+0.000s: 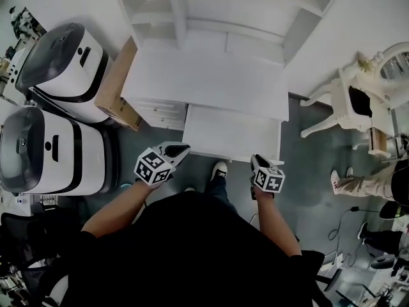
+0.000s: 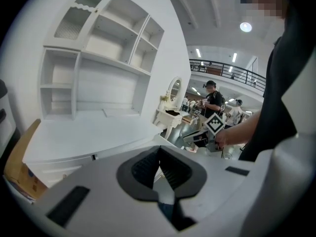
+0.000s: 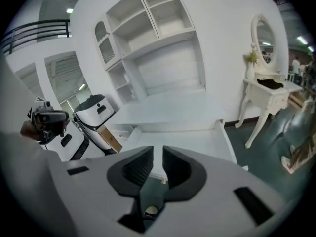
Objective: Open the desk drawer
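- white shallow drawer [image 1: 233, 133]: we find it pulled out from under the top of the white table [image 1: 204, 82], its front edge towards us.
- right gripper [image 1: 257, 161]: near the drawer's front right corner; fingers a narrow gap apart, nothing between them.
- left gripper [image 1: 179, 151]: near the front left corner; fingers closed tip to tip, empty.
- brown cardboard box [image 1: 118, 85]: against the table's left side.

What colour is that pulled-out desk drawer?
The drawer is plain white, clearest in the head view.
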Available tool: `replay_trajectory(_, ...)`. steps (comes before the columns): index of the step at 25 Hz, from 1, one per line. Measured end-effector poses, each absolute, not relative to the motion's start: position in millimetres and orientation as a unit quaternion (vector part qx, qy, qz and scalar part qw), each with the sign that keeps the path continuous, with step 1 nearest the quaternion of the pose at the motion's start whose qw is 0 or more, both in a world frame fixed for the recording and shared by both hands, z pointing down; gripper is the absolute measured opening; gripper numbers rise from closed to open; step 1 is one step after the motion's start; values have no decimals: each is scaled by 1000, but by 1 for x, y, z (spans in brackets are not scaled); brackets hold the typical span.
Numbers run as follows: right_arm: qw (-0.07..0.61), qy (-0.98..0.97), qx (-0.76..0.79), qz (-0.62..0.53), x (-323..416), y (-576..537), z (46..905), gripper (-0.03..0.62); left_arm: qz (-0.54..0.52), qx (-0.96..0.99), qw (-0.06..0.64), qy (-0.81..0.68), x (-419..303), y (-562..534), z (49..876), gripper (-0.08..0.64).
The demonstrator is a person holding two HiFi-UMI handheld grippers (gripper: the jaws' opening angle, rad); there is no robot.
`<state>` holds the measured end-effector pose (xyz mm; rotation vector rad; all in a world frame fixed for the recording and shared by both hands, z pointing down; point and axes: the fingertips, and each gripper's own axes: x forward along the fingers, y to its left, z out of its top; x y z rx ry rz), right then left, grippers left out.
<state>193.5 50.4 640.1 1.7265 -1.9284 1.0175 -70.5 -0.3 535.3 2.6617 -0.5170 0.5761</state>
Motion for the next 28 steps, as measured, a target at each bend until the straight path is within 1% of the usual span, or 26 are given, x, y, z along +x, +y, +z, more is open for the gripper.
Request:
replay_trajectory(8,132,-716,613,307,166,39,560,55,176,953,170,-181,-76,3,503,9)
replay_trajectory(14,106,-726,618,282,154,40,518,51,159,957,159,-182,-81,5,486,9)
replay_trajectory(17,102,-726,622,275,151,46,505,37,156,959,155,-182,-85,5,482,9)
replay_trajectory(22,91,-722,633,265,152,54,490,34,152,960,152,-177,-86,4,479,9)
replay_trajectory(28,95,-715,639,268,147,66,495,34,149,963,149,-167,-85,9,480,9)
